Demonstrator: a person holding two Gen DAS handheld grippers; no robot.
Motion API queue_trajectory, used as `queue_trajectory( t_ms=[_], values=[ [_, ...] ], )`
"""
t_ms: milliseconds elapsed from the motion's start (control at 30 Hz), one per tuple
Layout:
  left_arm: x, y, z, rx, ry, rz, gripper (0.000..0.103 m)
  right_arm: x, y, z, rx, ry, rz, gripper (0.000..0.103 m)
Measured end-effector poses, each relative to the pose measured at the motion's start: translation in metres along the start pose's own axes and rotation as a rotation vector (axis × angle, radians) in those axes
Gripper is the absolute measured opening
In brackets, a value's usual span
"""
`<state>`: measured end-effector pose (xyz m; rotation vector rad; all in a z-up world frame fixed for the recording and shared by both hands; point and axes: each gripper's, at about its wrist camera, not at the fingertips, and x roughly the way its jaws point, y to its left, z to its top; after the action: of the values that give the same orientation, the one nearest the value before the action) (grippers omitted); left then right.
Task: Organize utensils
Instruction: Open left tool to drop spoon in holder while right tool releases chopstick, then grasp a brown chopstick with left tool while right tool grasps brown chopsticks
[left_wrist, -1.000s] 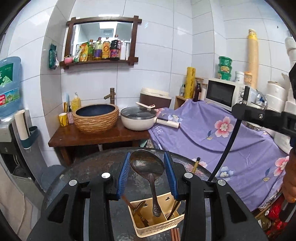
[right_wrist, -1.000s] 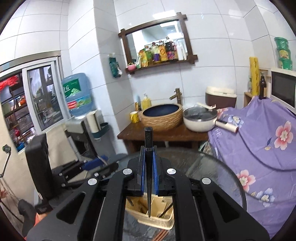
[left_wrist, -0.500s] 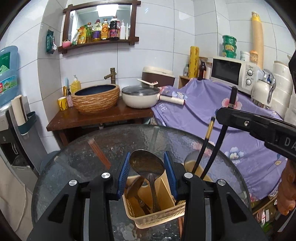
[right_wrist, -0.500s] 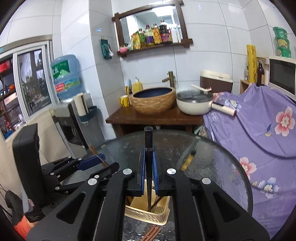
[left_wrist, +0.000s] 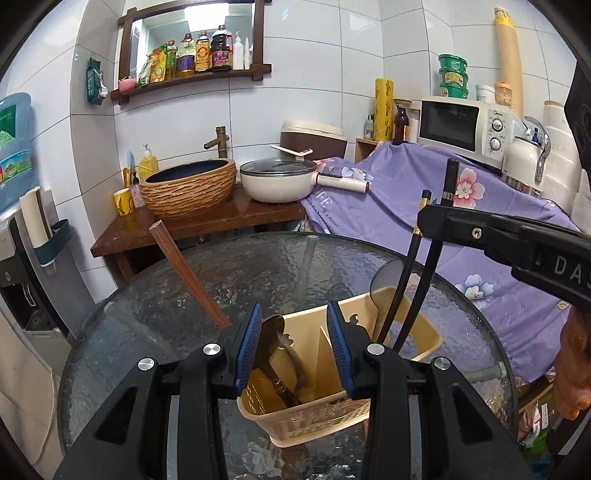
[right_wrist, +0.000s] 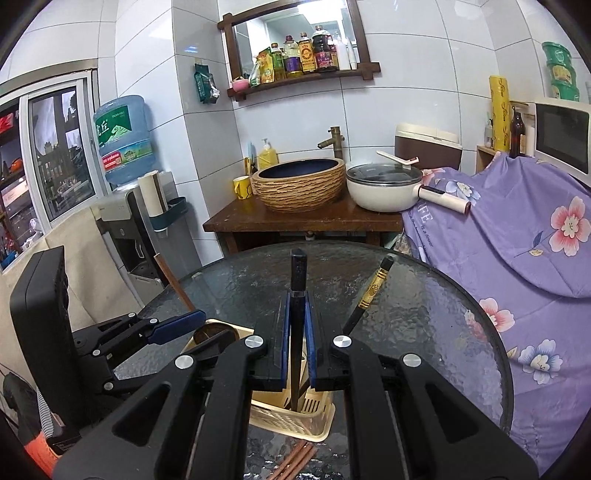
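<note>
Steel spoon (left_wrist: 271, 334): pinched at the bowl by left gripper (left_wrist: 291, 345); stiff, slick, handle down in basket (left_wrist: 314, 417).
Black chopstick (right_wrist: 297, 295): clamped between right gripper (right_wrist: 297, 345) pads; light, rigid, slippery, tip in basket's 3 o'clock compartment.
Hold: mid-shaft.

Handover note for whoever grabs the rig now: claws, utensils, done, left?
Left claw: around a metal spoon, bowl up, handle down in the beige basket.
Right claw: shut on a black chopstick, tip in the basket's other compartment.
Done: another black chopstick and a brown one already stand in it.
Left: release both; brown chopsticks lie on the glass table.
</note>
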<state>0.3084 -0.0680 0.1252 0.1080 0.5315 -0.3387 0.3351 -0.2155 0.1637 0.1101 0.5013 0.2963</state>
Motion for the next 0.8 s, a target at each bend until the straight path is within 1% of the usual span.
queue_trajectory(
  t_ms=[67,133,167,200,233,267,333,400,467,533,600,667,733,800],
  values=[
    [-0.003,0.000,0.000,-0.001,-0.008,-0.004,0.037,-0.002,-0.001,0.000,0.000,-0.010,-0.011,0.009],
    [-0.008,0.000,-0.001,0.000,-0.018,-0.006,0.044,-0.004,-0.003,-0.001,0.003,-0.016,-0.016,0.010],
    [-0.012,0.000,-0.002,0.000,-0.028,-0.005,0.050,-0.006,-0.004,-0.001,0.007,-0.020,-0.018,0.016],
    [-0.019,0.000,-0.003,0.004,-0.045,-0.004,0.055,-0.010,-0.006,-0.002,0.011,-0.029,-0.018,0.032],
    [-0.024,0.000,-0.005,0.006,-0.060,-0.001,0.058,-0.013,-0.007,-0.003,0.016,-0.042,-0.021,0.041],
    [-0.030,0.000,-0.007,0.008,-0.073,0.004,0.061,-0.018,-0.008,-0.005,0.017,-0.060,-0.029,0.047],
    [-0.040,-0.002,-0.012,0.012,-0.095,0.013,0.067,-0.024,-0.007,-0.008,0.003,-0.073,-0.047,0.047],
    [-0.051,-0.001,-0.020,0.010,-0.109,0.023,0.076,-0.031,-0.008,-0.011,0.002,-0.086,-0.080,0.047],
    [-0.062,0.003,-0.031,0.002,-0.113,0.036,0.080,-0.038,-0.008,-0.019,-0.004,-0.087,-0.123,0.047],
    [-0.067,0.007,-0.042,-0.002,-0.097,0.052,0.080,-0.042,-0.006,-0.032,-0.009,-0.058,-0.148,0.047],
    [-0.067,0.012,-0.055,-0.010,-0.064,0.073,0.080,-0.043,-0.005,-0.049,-0.016,-0.022,-0.146,0.047],
    [-0.060,0.020,-0.074,-0.028,0.000,0.090,0.080,-0.037,0.000,-0.077,-0.035,0.044,-0.155,0.047],
    [-0.050,0.029,-0.093,-0.068,0.075,0.086,0.075,-0.028,0.002,-0.100,-0.038,0.101,-0.161,0.047],
    [-0.038,0.035,-0.111,-0.096,0.148,0.069,0.065,-0.014,0.003,-0.131,-0.020,0.202,-0.146,0.047]
  ],
)
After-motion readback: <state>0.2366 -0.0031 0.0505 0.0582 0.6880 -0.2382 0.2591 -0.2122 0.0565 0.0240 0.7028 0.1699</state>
